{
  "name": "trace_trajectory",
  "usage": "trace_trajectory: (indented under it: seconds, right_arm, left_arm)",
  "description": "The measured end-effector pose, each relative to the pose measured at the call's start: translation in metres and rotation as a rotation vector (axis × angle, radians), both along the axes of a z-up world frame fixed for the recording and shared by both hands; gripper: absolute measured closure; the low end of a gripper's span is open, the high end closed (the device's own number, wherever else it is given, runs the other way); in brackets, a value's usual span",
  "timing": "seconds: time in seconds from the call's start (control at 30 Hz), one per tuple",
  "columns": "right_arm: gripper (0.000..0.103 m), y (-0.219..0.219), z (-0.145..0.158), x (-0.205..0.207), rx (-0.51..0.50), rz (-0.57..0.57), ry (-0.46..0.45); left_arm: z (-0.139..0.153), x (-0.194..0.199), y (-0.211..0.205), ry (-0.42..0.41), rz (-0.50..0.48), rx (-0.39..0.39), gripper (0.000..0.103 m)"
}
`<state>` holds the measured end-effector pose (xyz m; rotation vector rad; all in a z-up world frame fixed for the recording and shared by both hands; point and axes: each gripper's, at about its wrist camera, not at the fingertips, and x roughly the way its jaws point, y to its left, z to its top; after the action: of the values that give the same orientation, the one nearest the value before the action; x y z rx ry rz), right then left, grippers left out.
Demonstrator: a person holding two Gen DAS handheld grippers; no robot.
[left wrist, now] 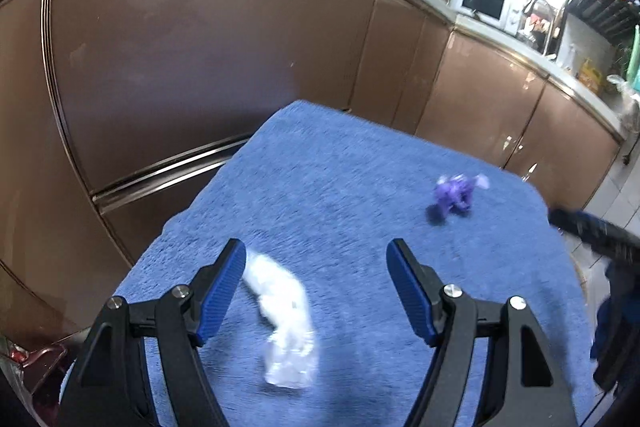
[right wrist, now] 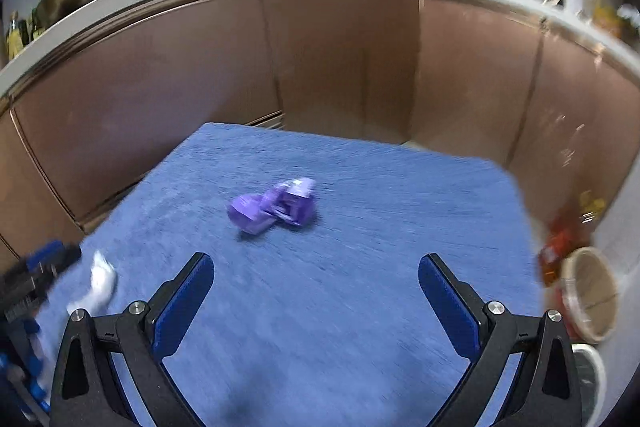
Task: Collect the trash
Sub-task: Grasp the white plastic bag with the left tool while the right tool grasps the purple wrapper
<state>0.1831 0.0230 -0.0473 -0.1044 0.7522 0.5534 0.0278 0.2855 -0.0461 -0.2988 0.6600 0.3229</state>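
A crumpled white plastic wrapper [left wrist: 284, 319] lies on the blue towel-covered table [left wrist: 360, 167], just right of my left fingertip. My left gripper [left wrist: 316, 259] is open and empty above it. A crumpled purple wrapper [left wrist: 456, 197] lies farther ahead to the right. In the right wrist view the purple wrapper [right wrist: 274, 209] lies mid-table, ahead and left of my right gripper [right wrist: 316, 271], which is open and empty. The white wrapper [right wrist: 98, 285] shows at the left edge, beside the left gripper's body [right wrist: 36, 275].
Brown kitchen cabinets [left wrist: 200, 47] stand close behind the table under a grey counter. A round woven basket [right wrist: 590, 293] and red-orange packaging [right wrist: 558, 247] sit on the floor to the table's right. A red-topped container [left wrist: 36, 363] is low at the left.
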Motion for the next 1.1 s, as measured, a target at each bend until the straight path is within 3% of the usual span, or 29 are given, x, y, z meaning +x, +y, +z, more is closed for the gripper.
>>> trace_trajectory:
  seconds: [0.2, 0.43, 0.5, 0.6, 0.73, 0.83, 0.9, 1.1]
  right_arm:
    - [0.007, 0.036, -0.039, 0.057, 0.068, 0.052, 0.128]
    - [0.020, 0.052, -0.054, 0.094, 0.161, 0.032, 0.188]
    - [0.027, 0.055, -0.058, 0.103, 0.172, 0.021, 0.204]
    - [0.037, 0.060, -0.067, 0.112, 0.166, 0.014, 0.229]
    - [0.053, 0.067, -0.078, 0.112, 0.153, 0.035, 0.243]
    - [0.059, 0.067, -0.078, 0.106, 0.151, 0.045, 0.227]
    - [0.061, 0.066, -0.075, 0.103, 0.158, 0.057, 0.223]
    - [0.062, 0.061, -0.055, 0.075, 0.151, 0.114, 0.172]
  left_arm:
    - [-0.026, 0.005, 0.013, 0.060, 0.028, -0.016, 0.032]
    - [-0.050, 0.007, 0.016, 0.097, 0.028, -0.026, 0.033]
    - [-0.054, 0.007, 0.018, 0.101, 0.022, -0.051, 0.044]
    - [-0.056, 0.009, 0.021, 0.104, 0.024, -0.074, 0.047]
    - [-0.057, 0.012, 0.019, 0.111, 0.005, -0.082, 0.051]
    - [-0.058, 0.015, 0.016, 0.115, -0.009, -0.075, 0.063]
    - [-0.059, 0.017, 0.015, 0.120, -0.019, -0.079, 0.073]
    - [-0.059, 0.016, 0.018, 0.109, -0.021, -0.083, 0.074]
